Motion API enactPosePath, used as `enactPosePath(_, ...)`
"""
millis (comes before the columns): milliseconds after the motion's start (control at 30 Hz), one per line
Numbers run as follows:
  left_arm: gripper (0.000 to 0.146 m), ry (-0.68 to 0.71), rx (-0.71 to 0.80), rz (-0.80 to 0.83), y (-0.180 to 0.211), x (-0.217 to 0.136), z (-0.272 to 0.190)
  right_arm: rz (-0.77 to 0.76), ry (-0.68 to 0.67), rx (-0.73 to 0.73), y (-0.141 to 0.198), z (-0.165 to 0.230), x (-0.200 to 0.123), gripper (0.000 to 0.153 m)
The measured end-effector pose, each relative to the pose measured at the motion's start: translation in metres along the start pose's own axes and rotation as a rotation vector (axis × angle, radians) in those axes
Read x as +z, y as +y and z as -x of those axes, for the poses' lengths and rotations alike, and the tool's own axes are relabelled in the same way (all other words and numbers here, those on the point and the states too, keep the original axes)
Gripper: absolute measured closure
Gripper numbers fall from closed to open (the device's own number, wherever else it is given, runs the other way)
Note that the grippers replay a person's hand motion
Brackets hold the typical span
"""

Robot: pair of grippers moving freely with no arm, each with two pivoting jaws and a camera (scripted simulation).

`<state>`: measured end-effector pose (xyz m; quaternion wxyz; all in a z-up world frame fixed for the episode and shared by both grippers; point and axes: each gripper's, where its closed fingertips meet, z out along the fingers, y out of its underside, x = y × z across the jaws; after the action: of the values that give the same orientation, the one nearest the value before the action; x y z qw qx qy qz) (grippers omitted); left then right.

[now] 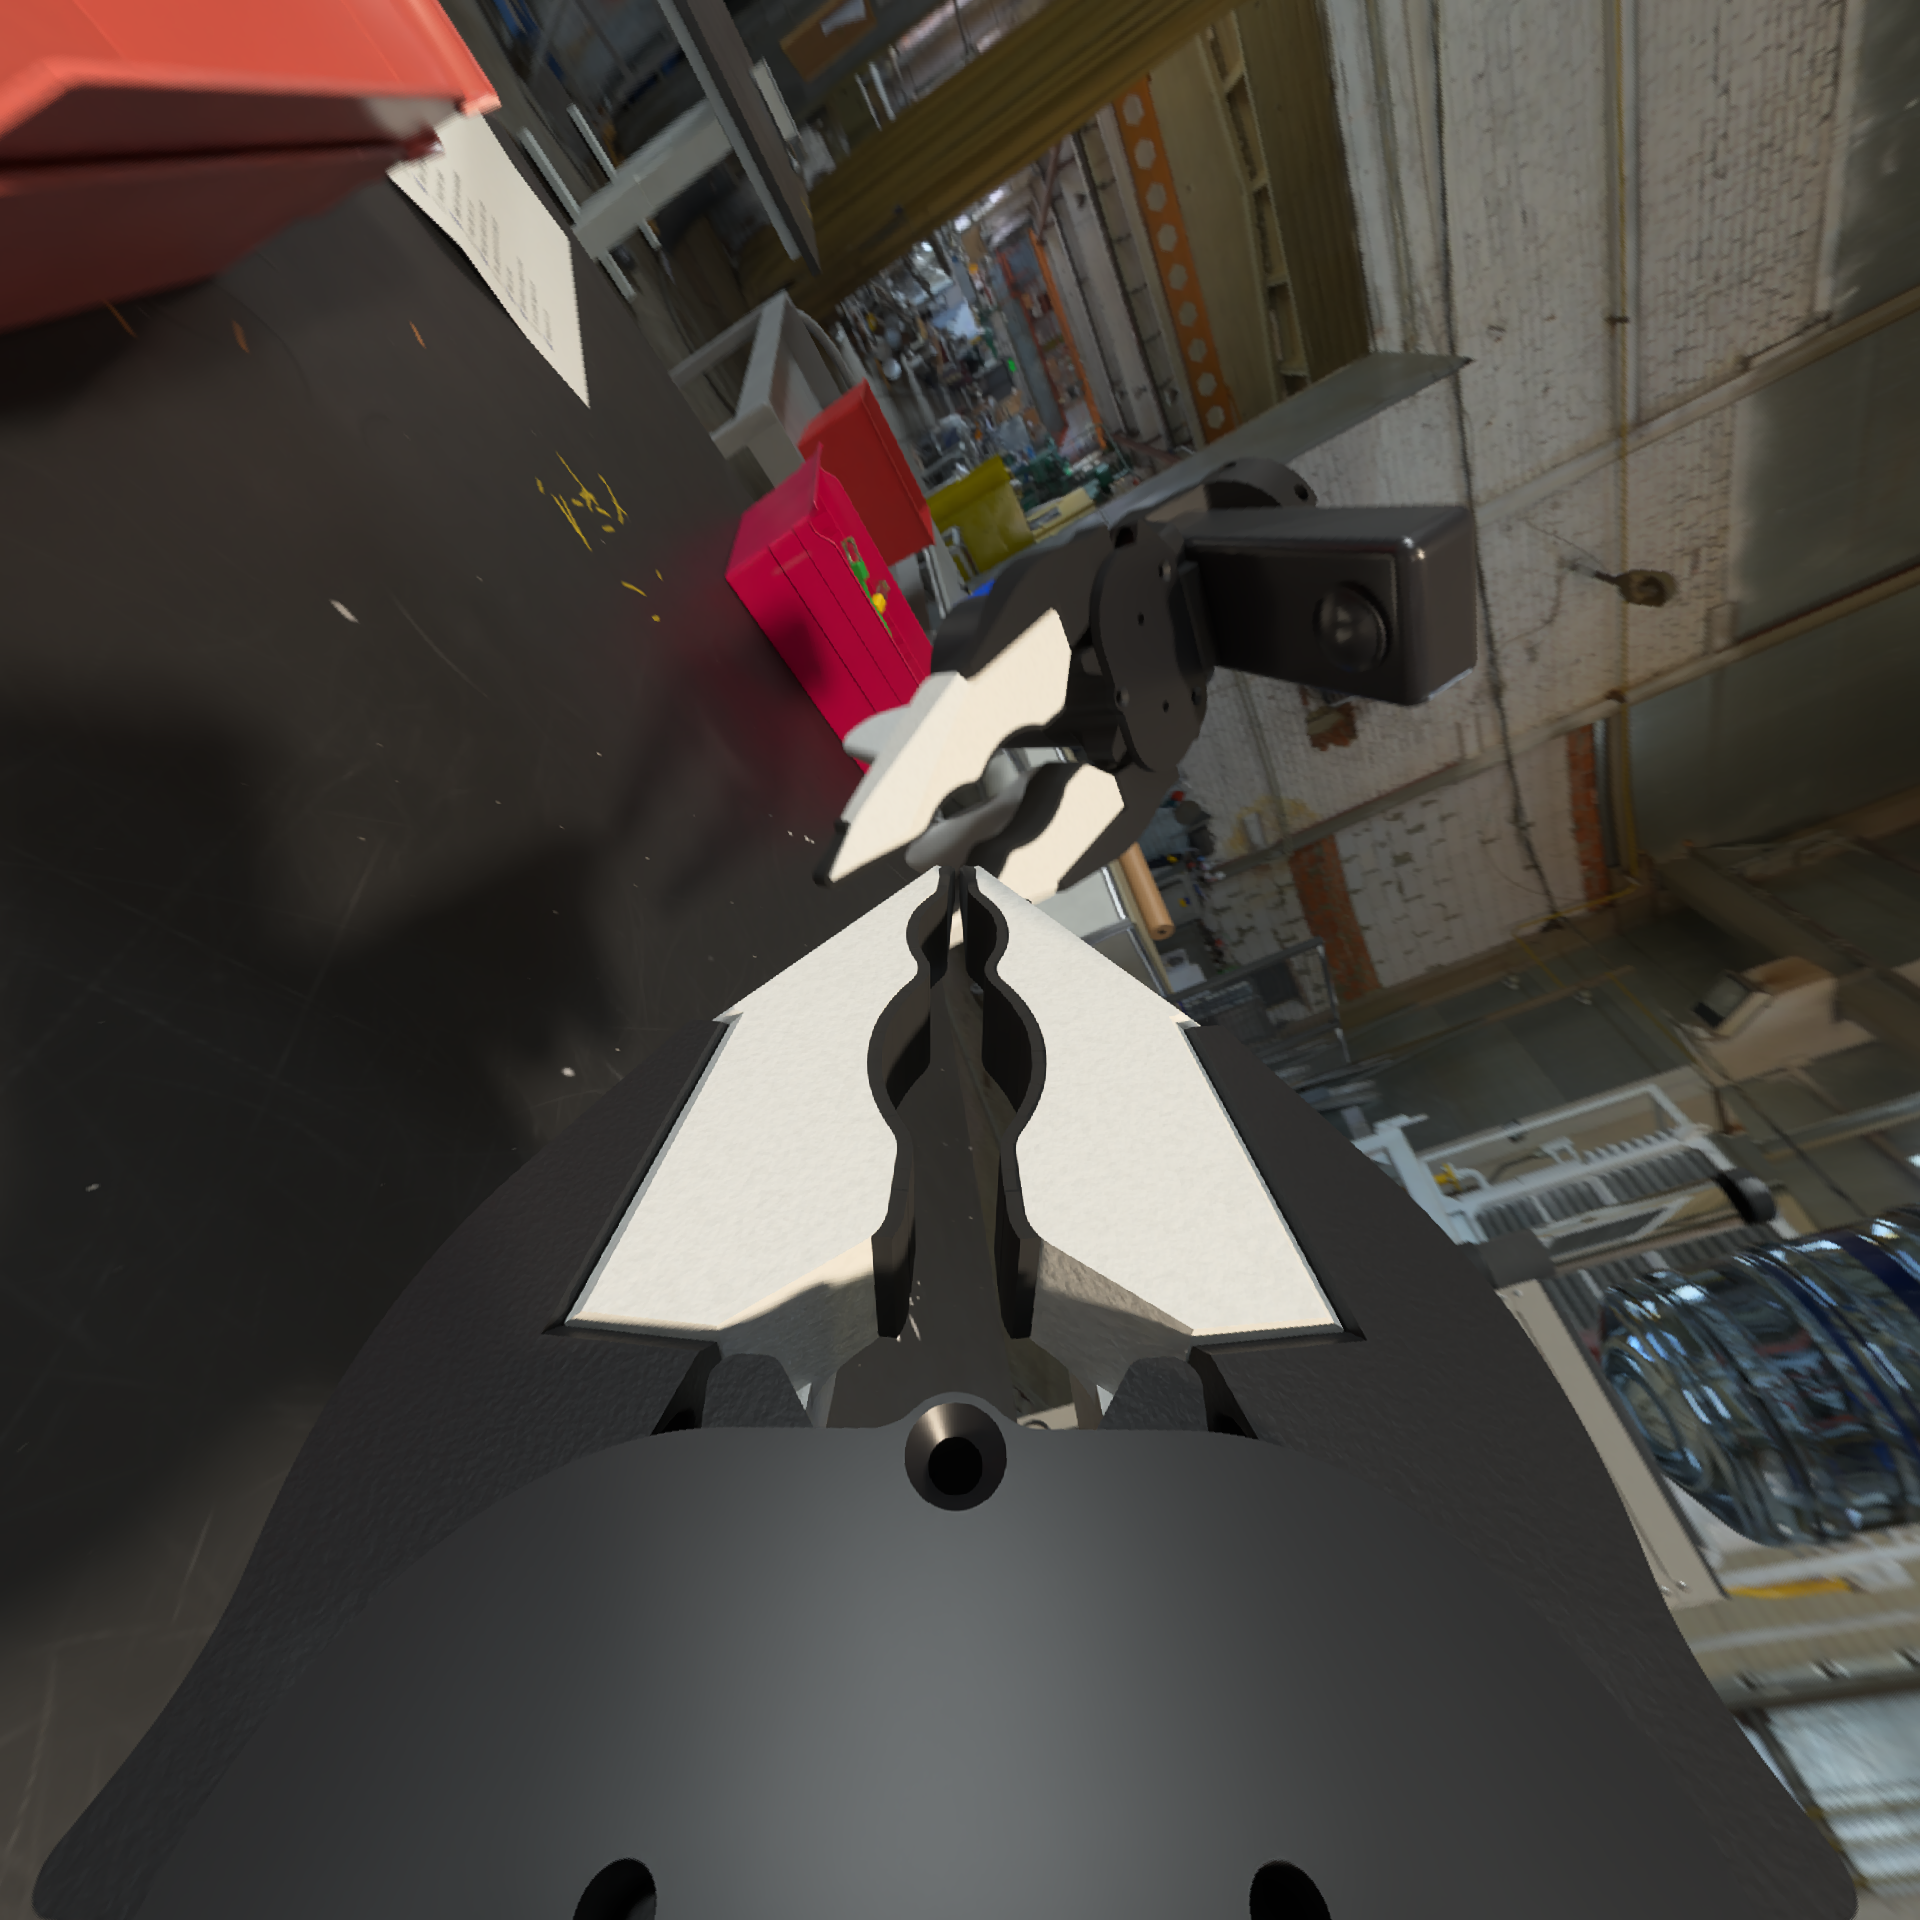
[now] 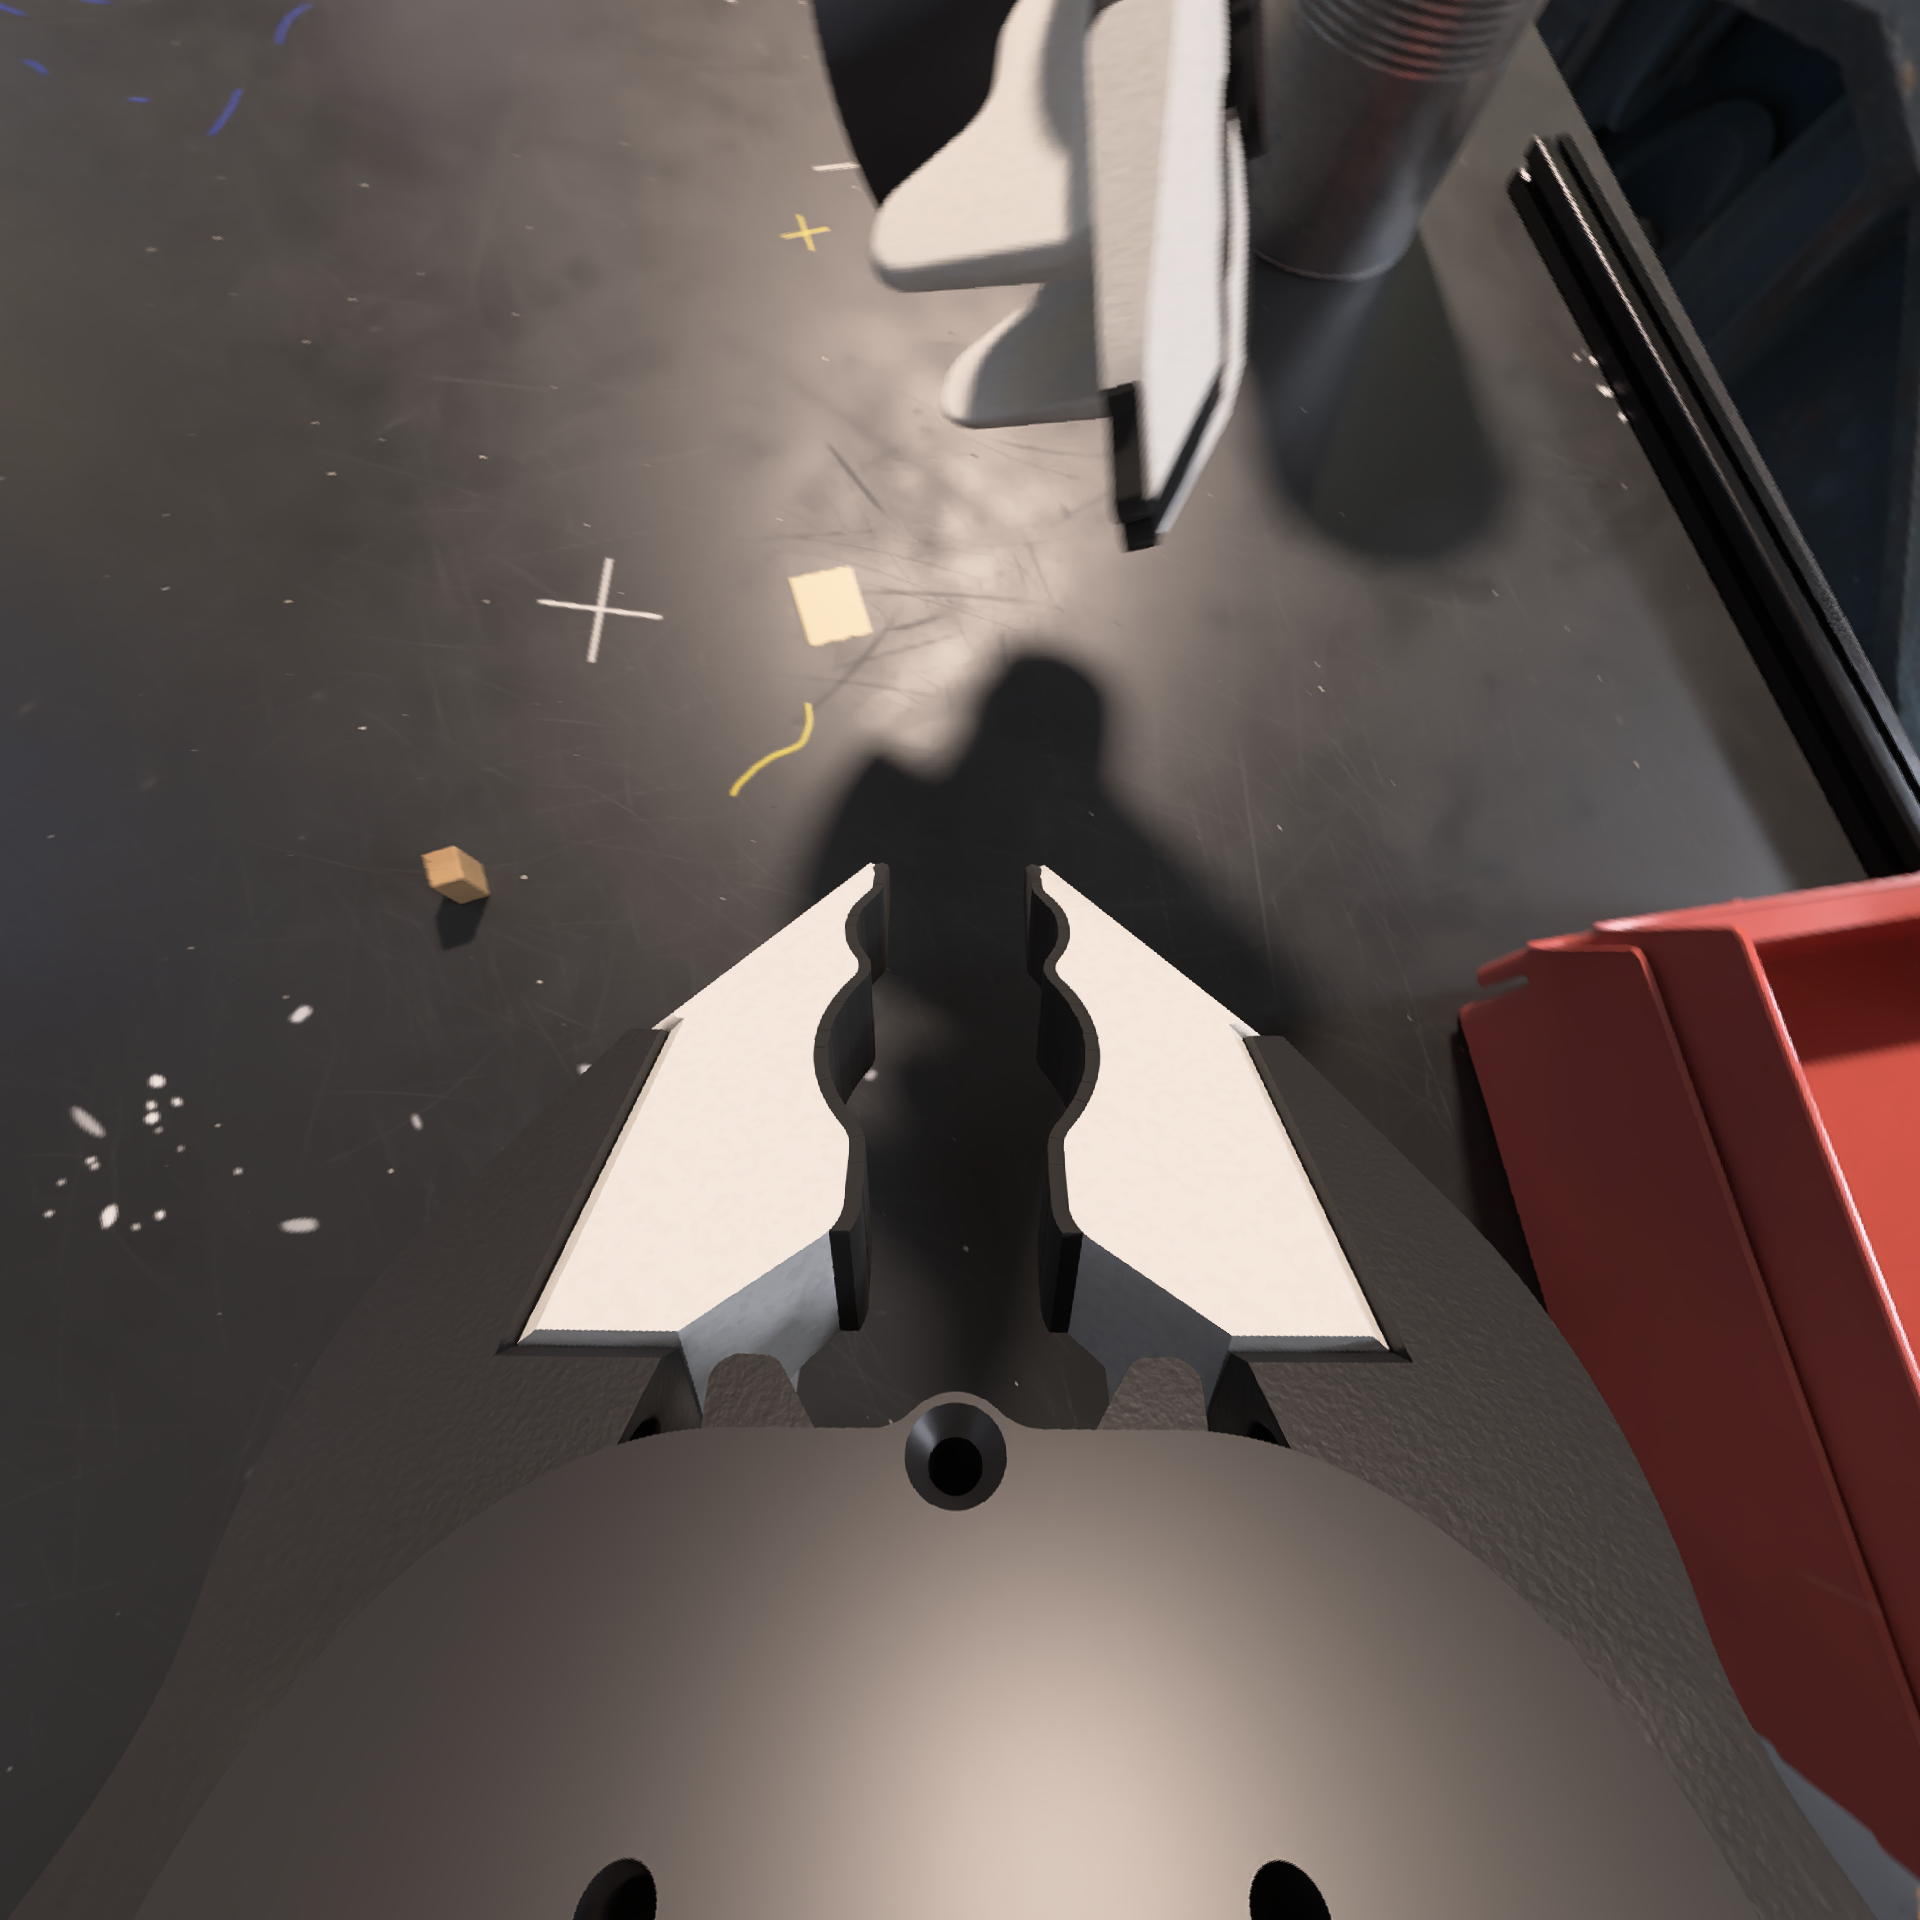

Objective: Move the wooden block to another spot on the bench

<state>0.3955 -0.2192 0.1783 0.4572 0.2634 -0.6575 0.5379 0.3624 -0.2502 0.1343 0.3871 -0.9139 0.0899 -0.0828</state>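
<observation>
Wooden block, small and tan, sits on the dark bench, ahead and to the left of the right gripper. That gripper hangs above the surface, jaws parted, nothing between them. Left gripper: fingers drawn together to the tips, no object seen in them; it points out past the bench edge, its fingertips also showing high in the right wrist view.

Step in hand, as I read it: the approach. Swing the right gripper left until the block is centred in the gap, square the fingers to two flat faces, then descend (block is small; a skewed close could flick it away). Pale square patch and chalk cross lie beyond.

Red bin at right: visible interior looks empty, the rest is cropped. Crimson box closed; contents unknown.
</observation>
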Motion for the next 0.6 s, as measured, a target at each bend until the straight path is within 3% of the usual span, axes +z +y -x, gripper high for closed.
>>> enactPosePath(133, 0.145, -0.025, 0.051, -0.050, -0.007, -0.018, -0.012, -0.047, -0.072, -0.069, -0.023, 0.031, 0.005, 0.121)
enactPosePath(233, 0.145, -0.051, 0.076, -0.077, -0.010, -0.027, -0.015, -0.081, -0.211, -0.123, -0.034, 0.074, 0.022, 0.117)
enactPosePath(433, 0.145, -0.032, 0.085, -0.069, -0.010, -0.025, -0.020, 0.046, -0.368, -0.179, 0.022, 0.150, 0.075, 0.117)
enactPosePath(600, 0.145, -0.031, 0.087, -0.041, -0.007, -0.017, -0.020, 0.093, -0.377, -0.196, 0.053, 0.170, 0.101, 0.112)
